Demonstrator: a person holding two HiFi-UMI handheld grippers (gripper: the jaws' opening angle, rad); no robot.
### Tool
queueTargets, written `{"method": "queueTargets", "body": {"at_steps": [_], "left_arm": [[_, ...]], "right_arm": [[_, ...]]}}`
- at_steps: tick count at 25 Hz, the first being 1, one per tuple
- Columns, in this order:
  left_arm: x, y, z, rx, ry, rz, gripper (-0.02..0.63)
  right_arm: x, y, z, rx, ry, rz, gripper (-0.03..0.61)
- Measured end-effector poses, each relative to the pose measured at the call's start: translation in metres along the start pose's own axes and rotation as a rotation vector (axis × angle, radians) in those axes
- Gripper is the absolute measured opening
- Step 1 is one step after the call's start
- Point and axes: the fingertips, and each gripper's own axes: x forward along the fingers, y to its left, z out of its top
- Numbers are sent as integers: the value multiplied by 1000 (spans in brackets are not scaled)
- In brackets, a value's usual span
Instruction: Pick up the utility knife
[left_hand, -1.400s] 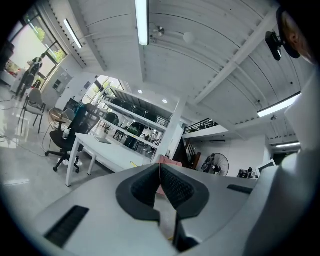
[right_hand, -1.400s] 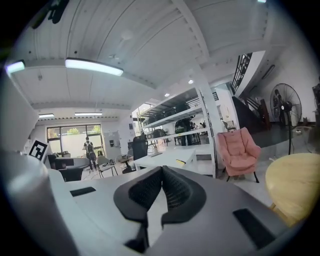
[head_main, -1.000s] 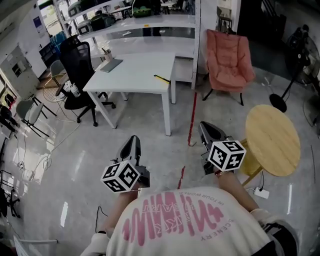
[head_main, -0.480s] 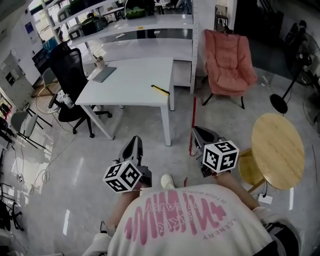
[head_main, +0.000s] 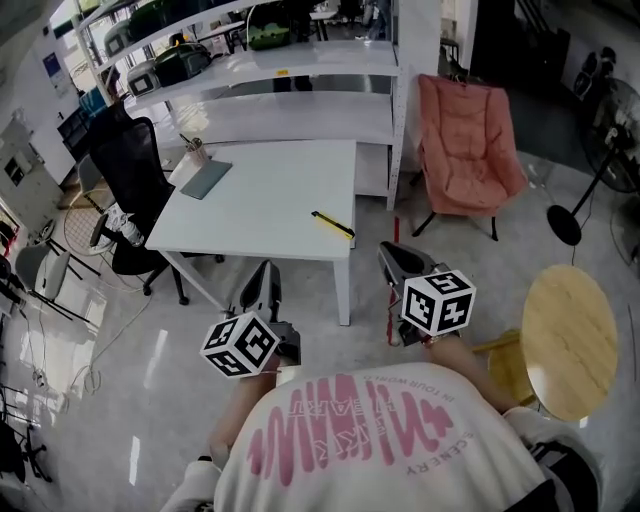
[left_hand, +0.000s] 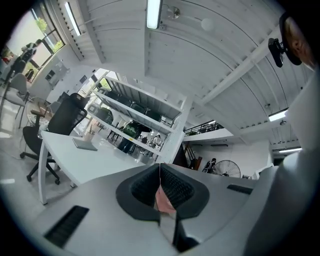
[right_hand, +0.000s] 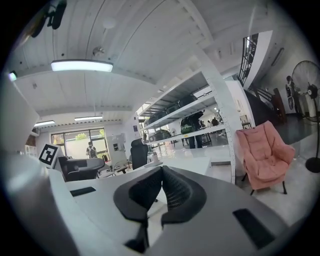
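1. Pale glossy floor fills the head view, with a white table (head_main: 270, 190) straight ahead at 12 o'clock of the person.
2. On that table the utility knife (head_main: 332, 225) lies flat, yellow and black, near the corner at the table's 5 o'clock, apart from both grippers.
3. A grey pad (head_main: 205, 180) and a cup of pens (head_main: 197, 152) sit toward the table's 10 o'clock.
4. A black office chair (head_main: 125, 160) stands at 10 o'clock, a pink chair (head_main: 465, 140) at 1 o'clock, a round wooden table (head_main: 568, 340) at 3 o'clock, and white shelving (head_main: 300, 60) behind the table.
5. The left gripper (head_main: 264, 270) and the right gripper (head_main: 388, 250) are held in front of the person's chest, short of the table's near edge, the knife between their lines and nearer the right one.
6. Left gripper view: the left gripper (left_hand: 160, 169) is clenched, its black pads meeting tip to tip and gripping no object. The table (left_hand: 85, 155) and the office chair (left_hand: 65, 112) lie at 9 o'clock, and a standing fan (left_hand: 227, 167) at 3 o'clock.
7. Right gripper view: the right gripper (right_hand: 161, 170) is likewise clenched, pads pressed together on themselves. The pink chair (right_hand: 265, 150) is at 3 o'clock, the shelving (right_hand: 200, 115) at 1 o'clock, and a person (right_hand: 91, 149) by a window at 10 o'clock.
8. I cannot make out the knife in either gripper view.
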Motion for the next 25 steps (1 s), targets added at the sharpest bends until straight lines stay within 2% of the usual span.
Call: {"method": "queueTargets", "body": {"at_steps": [6, 12, 16, 25], "left_arm": [[81, 57, 33, 24, -24, -7, 25], [134, 105, 17, -11, 1, -8, 25], [158, 131, 1, -35, 51, 2, 25], [194, 202, -15, -69, 67, 118, 25]], "right_arm": [[103, -23, 27, 17, -38, 17, 12], [182, -39, 10, 75, -25, 49, 12], [219, -50, -12, 81, 28, 32, 12], [302, -96, -62, 142, 193, 26, 12]]}}
